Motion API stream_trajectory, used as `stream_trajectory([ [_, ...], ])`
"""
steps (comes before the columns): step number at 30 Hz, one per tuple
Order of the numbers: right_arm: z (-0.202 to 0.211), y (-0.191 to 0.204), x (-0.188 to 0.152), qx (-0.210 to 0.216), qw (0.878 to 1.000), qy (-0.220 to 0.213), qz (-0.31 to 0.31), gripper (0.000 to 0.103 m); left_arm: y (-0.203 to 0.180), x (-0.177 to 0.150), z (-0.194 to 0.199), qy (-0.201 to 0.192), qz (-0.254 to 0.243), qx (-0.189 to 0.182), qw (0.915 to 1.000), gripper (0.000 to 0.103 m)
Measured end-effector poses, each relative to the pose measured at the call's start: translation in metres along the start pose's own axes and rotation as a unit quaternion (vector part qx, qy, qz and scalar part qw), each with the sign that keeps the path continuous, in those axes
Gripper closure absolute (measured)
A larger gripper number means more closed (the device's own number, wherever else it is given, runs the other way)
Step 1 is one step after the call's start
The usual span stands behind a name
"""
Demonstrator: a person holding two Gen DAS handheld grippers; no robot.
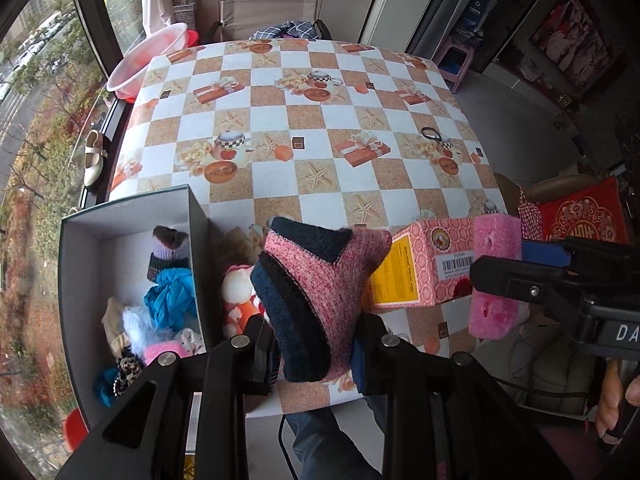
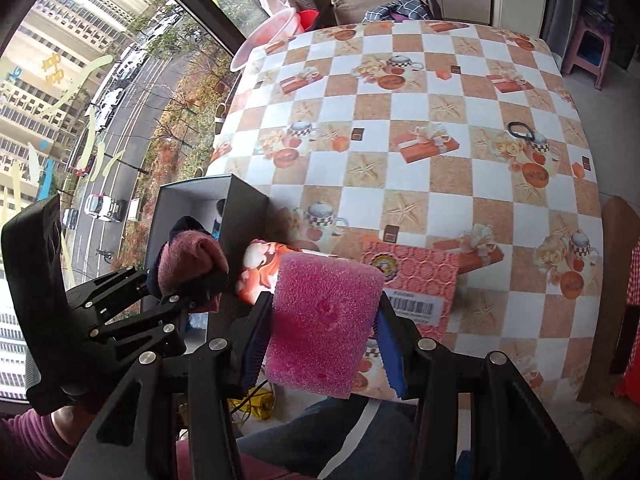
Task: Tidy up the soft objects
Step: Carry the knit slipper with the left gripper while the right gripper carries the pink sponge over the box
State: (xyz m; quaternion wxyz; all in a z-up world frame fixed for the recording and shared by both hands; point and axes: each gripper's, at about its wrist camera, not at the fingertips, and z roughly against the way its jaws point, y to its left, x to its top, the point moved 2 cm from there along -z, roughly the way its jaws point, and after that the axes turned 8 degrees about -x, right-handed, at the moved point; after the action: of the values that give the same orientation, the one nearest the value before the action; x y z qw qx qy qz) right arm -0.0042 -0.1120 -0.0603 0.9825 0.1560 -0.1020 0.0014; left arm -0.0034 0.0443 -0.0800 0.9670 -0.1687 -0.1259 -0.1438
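My left gripper (image 1: 314, 356) is shut on a pink and navy knitted sock (image 1: 316, 280), held above the table's near edge, just right of a grey open box (image 1: 132, 220). The box holds several soft things: a blue cloth (image 1: 172, 300), a striped knit piece (image 1: 170, 254), pink and white fluff. My right gripper (image 2: 320, 344) is shut on a pink sponge block (image 2: 320, 320). In the left wrist view the sponge (image 1: 496, 276) sits at the right. In the right wrist view the left gripper (image 2: 192, 296) with the sock (image 2: 188, 264) is at the left, by the box (image 2: 240, 208).
A pink patterned carton (image 1: 424, 268) lies on the checked tablecloth (image 1: 320, 120) between the grippers. A small plush toy (image 1: 238, 292) lies beside the box. A black hair tie (image 1: 430, 133) lies at the far right. A pink basin (image 1: 148, 56) and a chair (image 1: 268, 12) stand beyond the table.
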Motion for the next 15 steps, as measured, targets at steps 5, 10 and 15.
stream_trajectory([
  [5, -0.004, 0.033, -0.013, 0.009, 1.000, 0.000, 0.017, 0.052, 0.018, -0.022, 0.020, -0.009, 0.015, 0.008, 0.9998, 0.073],
  [10, -0.014, 0.065, -0.028, 0.018, 0.999, 0.008, 0.043, 0.052, 0.029, -0.041, 0.031, -0.018, 0.025, 0.012, 0.9995, 0.073],
  [15, -0.017, 0.091, -0.035, 0.021, 0.997, 0.006, 0.070, 0.052, 0.040, -0.049, 0.046, -0.037, 0.033, 0.021, 0.9986, 0.073],
])
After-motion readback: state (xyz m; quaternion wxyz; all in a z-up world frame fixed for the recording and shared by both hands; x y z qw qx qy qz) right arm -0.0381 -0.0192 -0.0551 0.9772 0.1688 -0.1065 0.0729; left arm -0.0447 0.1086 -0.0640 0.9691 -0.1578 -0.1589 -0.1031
